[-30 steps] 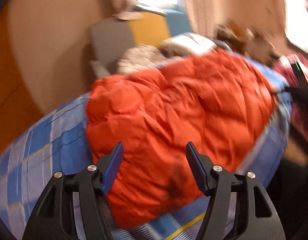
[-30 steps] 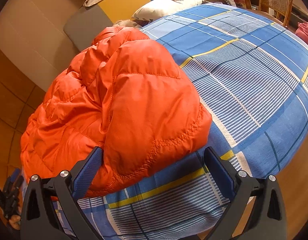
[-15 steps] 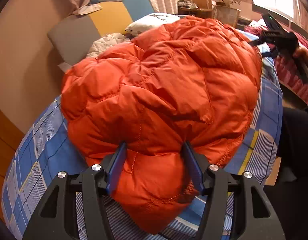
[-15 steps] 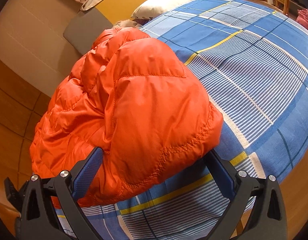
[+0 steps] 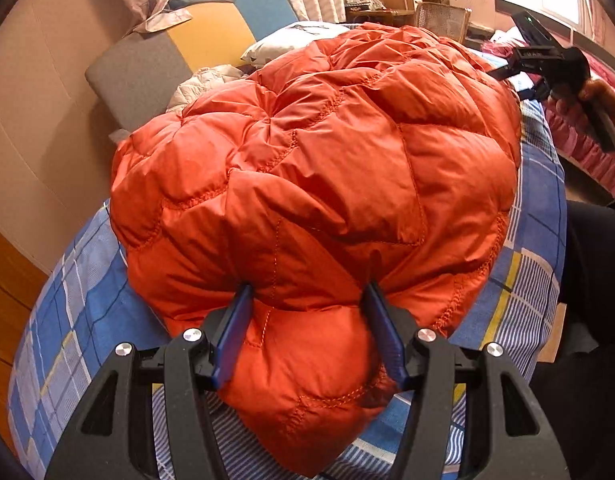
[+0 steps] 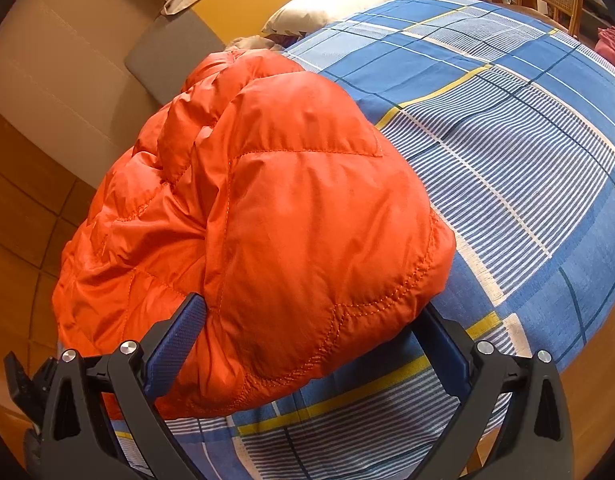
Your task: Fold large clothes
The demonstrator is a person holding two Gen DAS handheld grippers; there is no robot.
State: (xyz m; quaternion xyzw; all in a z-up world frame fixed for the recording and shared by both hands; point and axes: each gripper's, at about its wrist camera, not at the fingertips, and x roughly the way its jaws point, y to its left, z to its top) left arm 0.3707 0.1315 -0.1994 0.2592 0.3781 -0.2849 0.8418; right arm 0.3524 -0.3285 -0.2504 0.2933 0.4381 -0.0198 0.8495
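Both grippers at the orange down jacket [image 5: 315, 168] on the bed [image 6: 507, 128]

We held a puffy fold pinched in the half-closed left gripper [image 5: 307, 316]; our right gripper [image 6: 307, 320] stood wide around the jacket's corner, grip uncertain.

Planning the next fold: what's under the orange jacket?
The orange jacket lies on the blue plaid bedspread, which shows all around it. Whatever is directly beneath it is covered.

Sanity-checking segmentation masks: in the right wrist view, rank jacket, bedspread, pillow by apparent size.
1. Orange jacket and blue plaid bedspread: about equal; the jacket is nearer the camera, so unranked.
2. Pillow: clearly smallest, though far off.
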